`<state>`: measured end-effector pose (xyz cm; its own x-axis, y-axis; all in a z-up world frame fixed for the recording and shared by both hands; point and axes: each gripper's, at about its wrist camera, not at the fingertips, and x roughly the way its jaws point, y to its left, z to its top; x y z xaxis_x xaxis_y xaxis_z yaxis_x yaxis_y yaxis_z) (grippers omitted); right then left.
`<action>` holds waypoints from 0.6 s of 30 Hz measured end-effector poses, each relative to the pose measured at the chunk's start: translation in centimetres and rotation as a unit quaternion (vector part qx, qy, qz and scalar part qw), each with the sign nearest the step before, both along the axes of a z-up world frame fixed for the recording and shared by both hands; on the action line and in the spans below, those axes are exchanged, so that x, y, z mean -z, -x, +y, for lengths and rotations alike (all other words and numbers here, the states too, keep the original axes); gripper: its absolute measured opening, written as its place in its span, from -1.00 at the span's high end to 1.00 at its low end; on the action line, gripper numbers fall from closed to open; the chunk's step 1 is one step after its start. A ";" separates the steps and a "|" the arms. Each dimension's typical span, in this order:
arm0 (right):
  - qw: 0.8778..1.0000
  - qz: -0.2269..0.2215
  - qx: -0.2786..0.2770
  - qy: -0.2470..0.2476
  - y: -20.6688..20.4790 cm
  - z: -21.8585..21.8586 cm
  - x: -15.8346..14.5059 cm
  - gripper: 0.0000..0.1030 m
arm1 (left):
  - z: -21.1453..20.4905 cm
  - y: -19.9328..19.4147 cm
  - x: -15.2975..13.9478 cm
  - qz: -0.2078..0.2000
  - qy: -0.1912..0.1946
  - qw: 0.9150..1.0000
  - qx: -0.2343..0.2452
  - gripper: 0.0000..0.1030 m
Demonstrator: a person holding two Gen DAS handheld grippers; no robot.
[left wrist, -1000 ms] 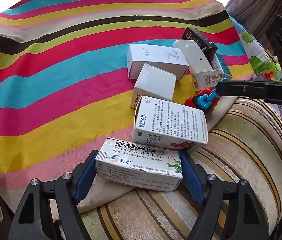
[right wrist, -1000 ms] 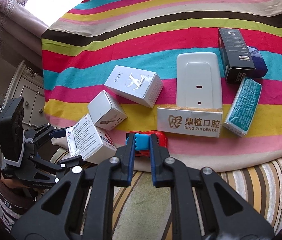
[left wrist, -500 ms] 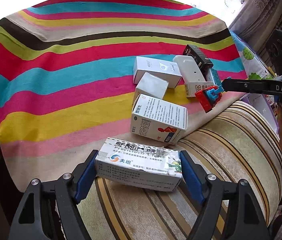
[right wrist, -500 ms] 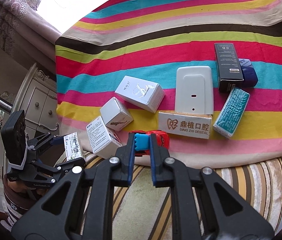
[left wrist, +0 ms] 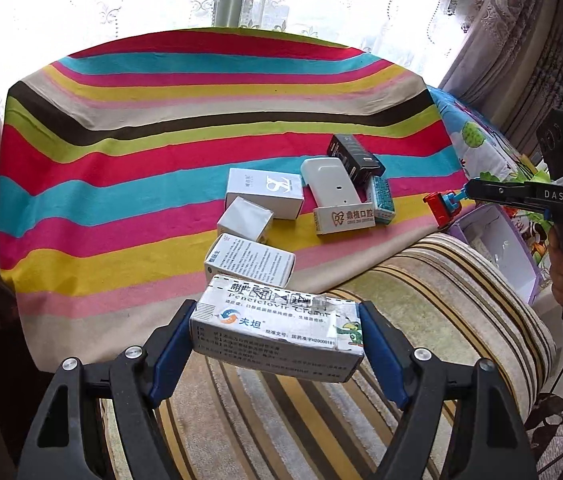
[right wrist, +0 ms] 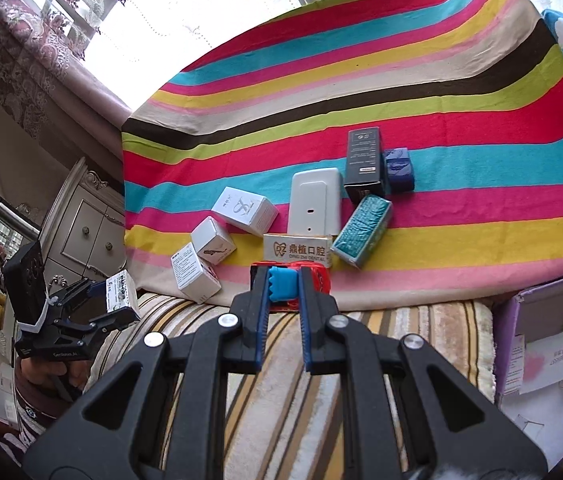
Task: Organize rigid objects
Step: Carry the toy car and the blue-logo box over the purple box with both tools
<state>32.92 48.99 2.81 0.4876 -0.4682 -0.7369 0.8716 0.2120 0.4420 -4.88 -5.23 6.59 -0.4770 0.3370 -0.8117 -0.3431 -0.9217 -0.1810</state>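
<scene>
My left gripper is shut on a white cream box with a blue and orange logo, held lengthwise between the blue pads above the striped sofa cushion. In the right wrist view the same left gripper and its box show at the far left. My right gripper is shut on a red and blue toy car, also seen at the right in the left wrist view as the toy car. Several boxes lie on the striped cloth, among them a dental box and a white flat case.
A purple open box with items inside sits at the right beside the cushion, also visible as the purple box. A black box, a teal box and small white boxes crowd the cloth's near half. A cabinet stands left.
Both grippers have risen and pulled back from the cloth, each keeping its object. The toy car has left the cloth's edge and moved right, toward the purple box.
</scene>
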 end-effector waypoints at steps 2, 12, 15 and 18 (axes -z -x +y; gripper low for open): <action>1.000 0.005 0.014 0.003 2.4 0.9 -0.3 0.68 | 1.1 -0.1 -0.6 0.006 -0.005 1.000 0.008 -0.53; 0.994 0.057 0.095 -0.012 13.4 4.0 1.3 0.68 | 8.2 -0.5 -2.0 0.016 -0.031 0.998 0.057 -0.53; 0.991 0.063 0.112 -0.031 16.4 4.6 3.1 0.68 | 10.2 -0.7 -2.1 0.015 -0.036 0.997 0.072 -0.53; 0.989 0.073 0.117 -0.048 18.6 5.0 5.1 0.68 | 12.0 -0.9 -2.1 0.012 -0.041 0.996 0.082 -0.53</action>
<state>14.34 53.97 -2.31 0.2598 -0.4798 -0.8380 0.9475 -0.0406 0.3170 -3.98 6.76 8.68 -0.4292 0.4764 -0.7674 -0.4926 -0.8356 -0.2433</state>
